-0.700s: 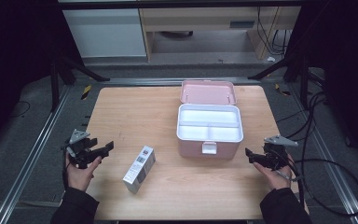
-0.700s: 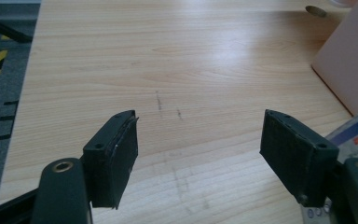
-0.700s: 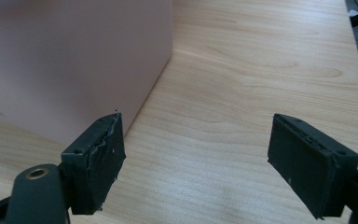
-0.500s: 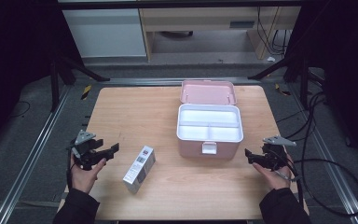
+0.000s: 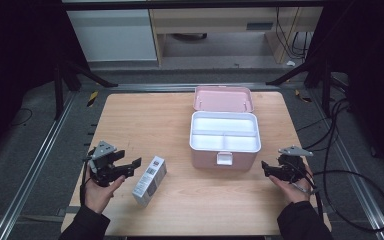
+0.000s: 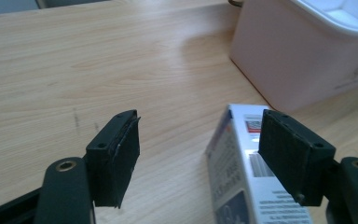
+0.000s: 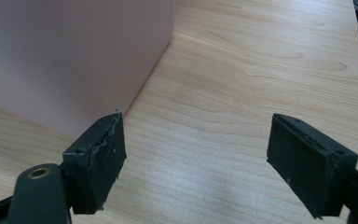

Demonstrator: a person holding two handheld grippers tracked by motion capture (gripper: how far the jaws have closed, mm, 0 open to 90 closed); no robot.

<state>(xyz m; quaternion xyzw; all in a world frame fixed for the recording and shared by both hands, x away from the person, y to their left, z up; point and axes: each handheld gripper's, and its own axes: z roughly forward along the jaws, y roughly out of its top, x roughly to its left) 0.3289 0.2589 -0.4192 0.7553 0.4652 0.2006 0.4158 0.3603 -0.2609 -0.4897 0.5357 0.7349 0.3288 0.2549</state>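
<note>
A small white and blue carton (image 5: 149, 181) lies flat on the wooden table, front left. My left gripper (image 5: 132, 167) is open just left of it, jaws pointing right. In the left gripper view the carton (image 6: 242, 177) sits by the right jaw, mostly outside the gap of the gripper (image 6: 200, 154). A pale pink box (image 5: 224, 140) stands at the table's middle, its lid (image 5: 223, 99) folded back and a white tray inside. My right gripper (image 5: 267, 168) is open and empty, just right of the box's front corner. The right gripper view shows the box wall (image 7: 74, 56) beyond the left jaw of the gripper (image 7: 196, 158).
The wooden table (image 5: 145, 125) has bare surface across its left half and along the front edge. Cables (image 5: 340, 175) trail off the right side. Metal rails (image 5: 35, 165) run beside the table on the floor.
My left gripper has slid a little to the right, closer to the carton. The right gripper has barely moved.
</note>
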